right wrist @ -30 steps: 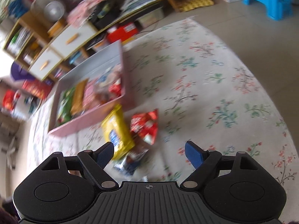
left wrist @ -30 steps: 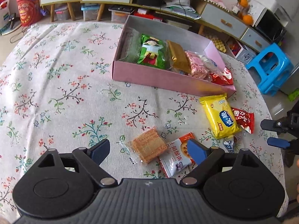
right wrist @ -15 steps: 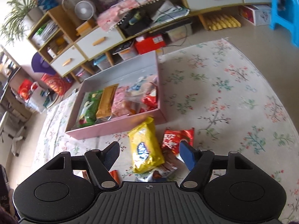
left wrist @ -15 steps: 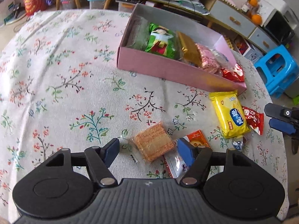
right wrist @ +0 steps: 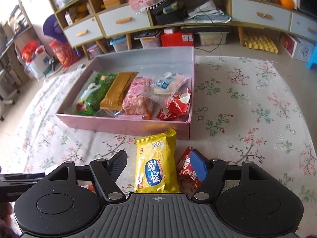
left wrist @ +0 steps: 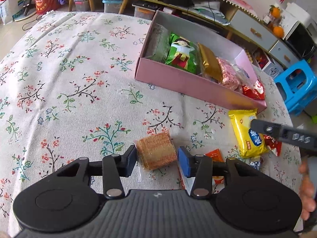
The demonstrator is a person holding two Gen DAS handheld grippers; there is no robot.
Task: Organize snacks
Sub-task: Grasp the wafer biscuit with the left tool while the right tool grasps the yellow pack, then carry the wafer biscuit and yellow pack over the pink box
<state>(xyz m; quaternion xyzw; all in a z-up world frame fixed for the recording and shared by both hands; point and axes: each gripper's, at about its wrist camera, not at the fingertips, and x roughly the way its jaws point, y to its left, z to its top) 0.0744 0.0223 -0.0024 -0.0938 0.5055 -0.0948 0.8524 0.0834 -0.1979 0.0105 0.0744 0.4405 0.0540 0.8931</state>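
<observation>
Pink box [right wrist: 126, 128], open-topped, holding green [right wrist: 90, 97], gold [right wrist: 116, 91], pink [right wrist: 135, 99], white [right wrist: 166, 83] and red packets [right wrist: 176, 105] side by side. Loose on the floral cloth before it: wafer pack [left wrist: 156, 150], yellow packet [right wrist: 155, 166], red packet [right wrist: 185, 168] beside it, orange-white packet [left wrist: 215, 154].

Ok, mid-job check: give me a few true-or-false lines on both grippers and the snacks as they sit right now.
1. The left gripper straddles the clear-wrapped wafer pack. True.
2. The yellow snack bag is already inside the pink box. False: it lies on the tablecloth just in front of the box.
3. The right gripper is open around the yellow bag. True.
4. The pink box holds no snacks. False: several packets sit inside, including a green one.
5. The red packet lies beside the yellow bag. True.
</observation>
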